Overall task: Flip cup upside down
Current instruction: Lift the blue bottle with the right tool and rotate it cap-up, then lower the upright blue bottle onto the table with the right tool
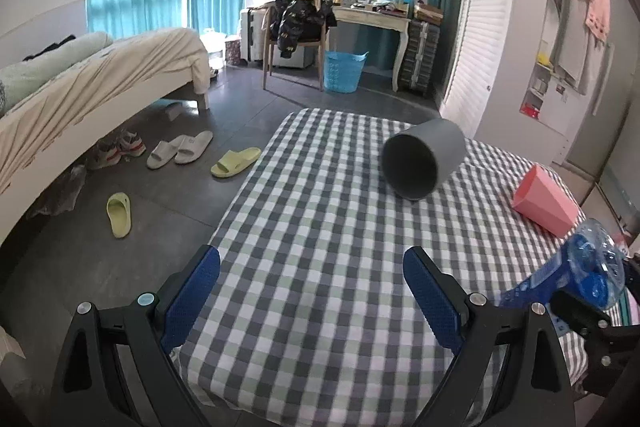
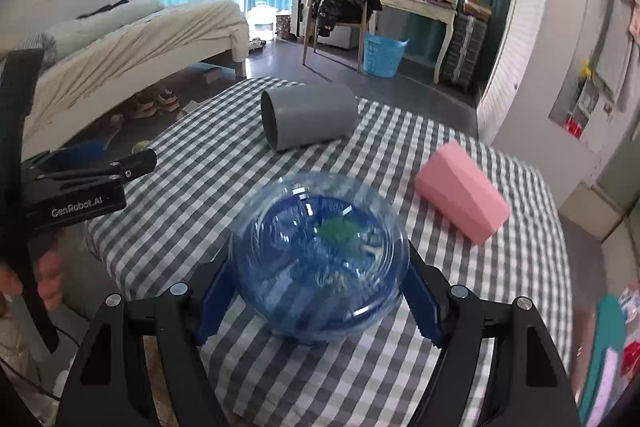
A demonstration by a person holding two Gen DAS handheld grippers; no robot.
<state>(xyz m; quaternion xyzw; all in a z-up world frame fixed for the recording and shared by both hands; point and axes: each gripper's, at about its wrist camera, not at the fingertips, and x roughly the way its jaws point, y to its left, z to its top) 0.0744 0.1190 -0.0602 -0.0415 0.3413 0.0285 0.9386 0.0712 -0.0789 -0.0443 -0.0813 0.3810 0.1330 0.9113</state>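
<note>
The right gripper (image 2: 320, 291) holds a clear blue cup (image 2: 320, 255) between its fingers (image 2: 424, 307), closed against both sides of the wall; the cup's round end faces the camera, so the cup lies roughly along the finger axis above the checked table (image 2: 200, 167). The image of the cup is blurred, which suggests rotation in progress. The left gripper (image 1: 312, 291) is spread wide and holds nothing; it hangs over the near table edge, well apart from the other cups. A grey cup (image 1: 424, 159) lies on its side near the far edge, mouth toward the left camera. A pink cup (image 2: 460, 191) lies on its side to the right, near the blue cup but not touching it. Risk 1: the blue cup is thin plastic with a smooth wall; it can slip or twist between the pads during the turn, or deform if squeezed harder. Risk 2: if lowered while tilted, the rim lands on one edge and the cup tips onto its side on the soft cloth. Risk 3: a wide swing to the right can strike the pink cup. Whether the rim is level cannot be told from these views.
</note>
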